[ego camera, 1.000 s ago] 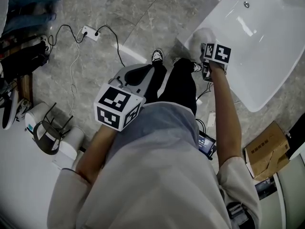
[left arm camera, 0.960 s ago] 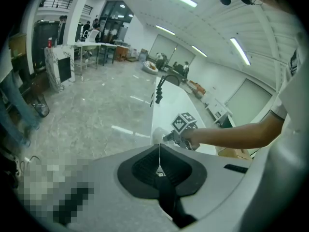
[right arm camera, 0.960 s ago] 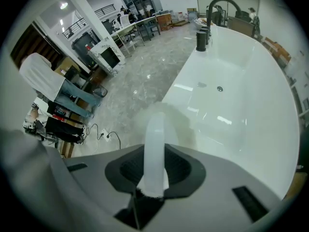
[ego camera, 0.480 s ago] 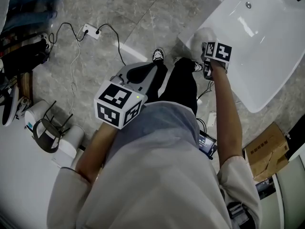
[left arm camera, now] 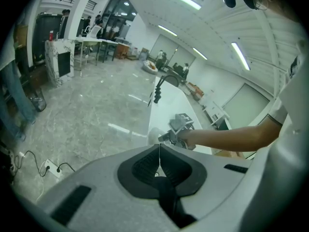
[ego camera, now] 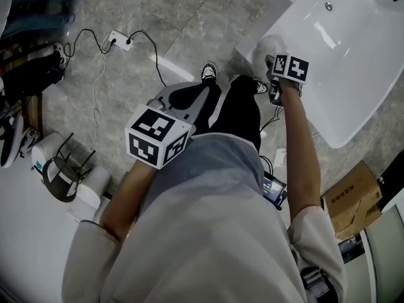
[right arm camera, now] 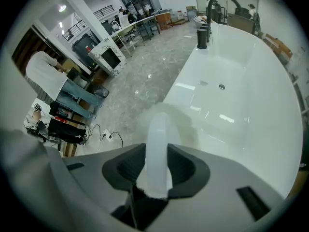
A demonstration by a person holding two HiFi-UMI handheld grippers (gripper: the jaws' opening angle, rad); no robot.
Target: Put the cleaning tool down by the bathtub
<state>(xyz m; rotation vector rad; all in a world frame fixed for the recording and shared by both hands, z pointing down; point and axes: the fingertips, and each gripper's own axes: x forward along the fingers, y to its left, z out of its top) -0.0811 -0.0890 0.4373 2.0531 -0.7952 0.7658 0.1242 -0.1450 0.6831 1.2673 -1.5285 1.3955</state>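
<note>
One cleaning tool (right arm camera: 158,129) at bathtub (ego camera: 353,68) rim between just-opened right gripper (right arm camera: 157,153) jaws; left gripper (left arm camera: 159,147) jaws together.

No legible text, apparently.

To my right the bathtub (ego camera: 353,74) takes up the whole side. Its rim bars any low pass, though the white basin inside lies open as far as the dark tap fittings (right arm camera: 202,36) at the far end. Ahead and to the left the grey stone floor (ego camera: 189,24) is free, save for a plugged-in power strip (ego camera: 118,43). A cardboard box (ego camera: 353,197) crowds the tub's near end, and my own legs (ego camera: 243,106) stand just beside its corner.
</note>
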